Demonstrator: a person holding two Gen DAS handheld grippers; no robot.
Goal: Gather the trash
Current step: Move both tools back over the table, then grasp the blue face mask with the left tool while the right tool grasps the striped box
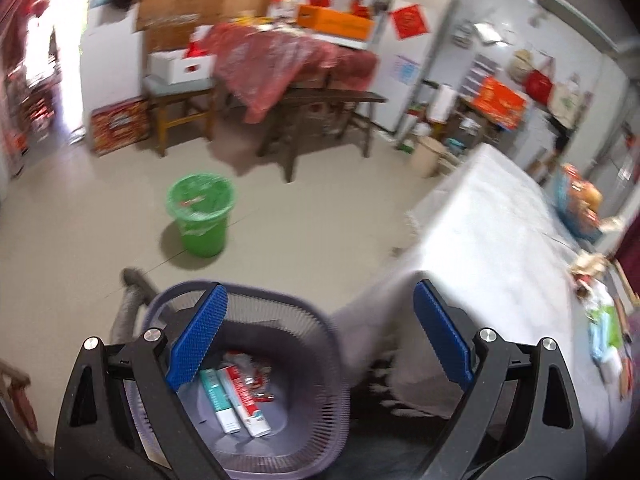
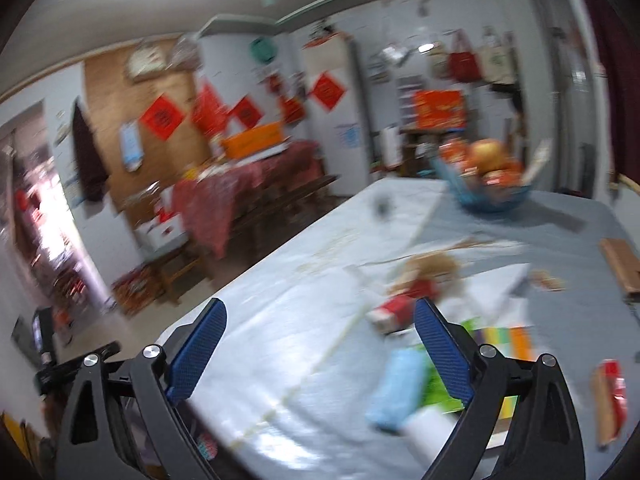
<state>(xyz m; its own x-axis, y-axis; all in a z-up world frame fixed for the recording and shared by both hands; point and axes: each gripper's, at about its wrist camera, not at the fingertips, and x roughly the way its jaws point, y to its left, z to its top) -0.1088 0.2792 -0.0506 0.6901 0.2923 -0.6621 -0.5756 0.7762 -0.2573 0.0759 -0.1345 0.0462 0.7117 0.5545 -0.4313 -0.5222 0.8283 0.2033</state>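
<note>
No text can be read in either view. The red diamond wall signs bear dark characters too blurred to make out, and the print on the two tubes in the basket is illegible.

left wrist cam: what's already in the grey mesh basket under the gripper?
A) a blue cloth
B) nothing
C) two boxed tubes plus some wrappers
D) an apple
C: the grey mesh basket holds two long boxed tubes side by side, with red wrappers beside them.
</note>
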